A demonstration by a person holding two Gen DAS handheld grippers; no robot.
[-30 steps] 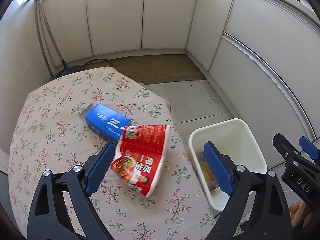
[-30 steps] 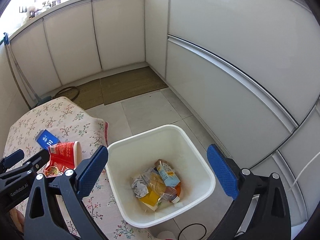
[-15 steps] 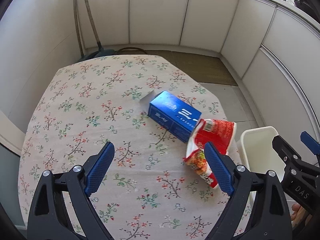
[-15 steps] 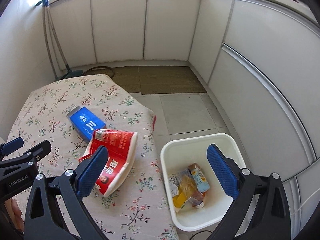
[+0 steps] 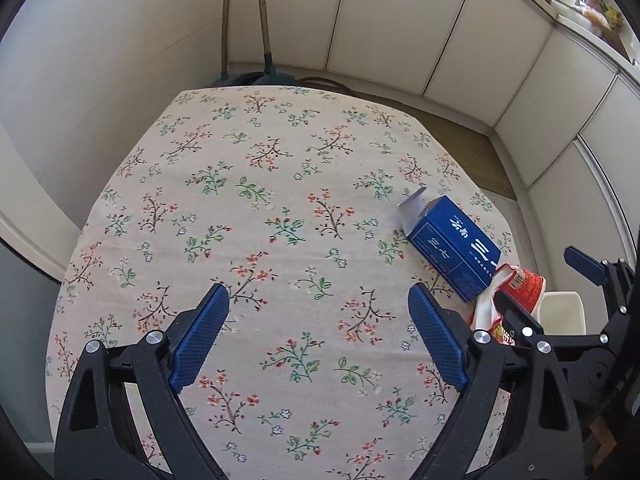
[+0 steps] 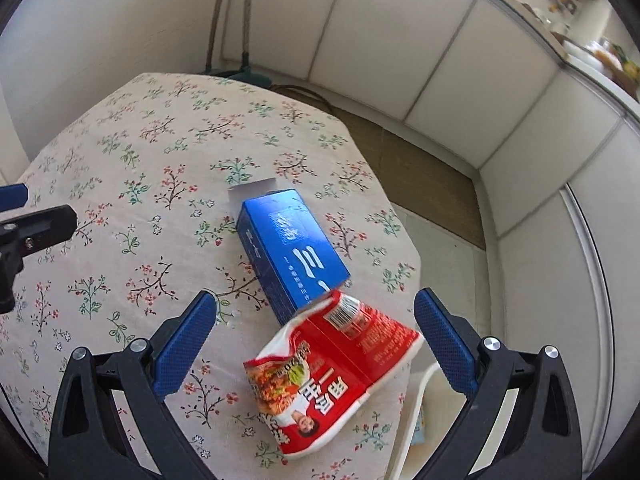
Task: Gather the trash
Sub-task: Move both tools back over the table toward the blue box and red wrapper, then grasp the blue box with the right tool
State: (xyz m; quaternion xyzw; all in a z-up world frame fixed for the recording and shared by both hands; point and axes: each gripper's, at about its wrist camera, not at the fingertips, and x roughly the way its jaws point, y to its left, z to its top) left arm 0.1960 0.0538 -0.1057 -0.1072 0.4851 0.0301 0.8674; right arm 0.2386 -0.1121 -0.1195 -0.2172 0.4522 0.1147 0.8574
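Both jaws stand wide apart, holding nothing. The right gripper hovers over a crushed red paper noodle cup touching a blue cardboard box at the floral-clothed table's right edge; the left gripper hovers over bare cloth. A white plastic bin stands beside that edge.

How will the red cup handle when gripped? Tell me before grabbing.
The red cup is already crushed flat, so it will probably give and fold. It looks empty, likely light. Lying flattened on the table, it seems unlikely to roll.
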